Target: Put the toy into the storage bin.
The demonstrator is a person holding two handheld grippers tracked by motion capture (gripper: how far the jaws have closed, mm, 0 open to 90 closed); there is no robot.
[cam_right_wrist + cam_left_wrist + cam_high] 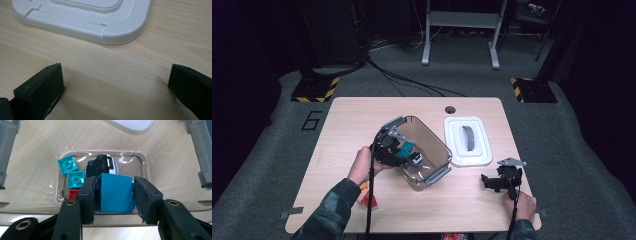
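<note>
Wooden table (pixel 362 112): one clear bin (pixel 439 150), two teal bricks (pixel 67 164).

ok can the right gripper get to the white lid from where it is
Probably yes. The right gripper rests open on the table, holding nothing, and the white lid lies just ahead of its jaws with bare wood between. The clear bin and left gripper sit off to the side.

One clear bin (pixel 438 150), one white lid (pixel 468 141), one toy car (pixel 102 165), two teal bricks (pixel 67 164), one blue brick (pixel 115 192).
</note>
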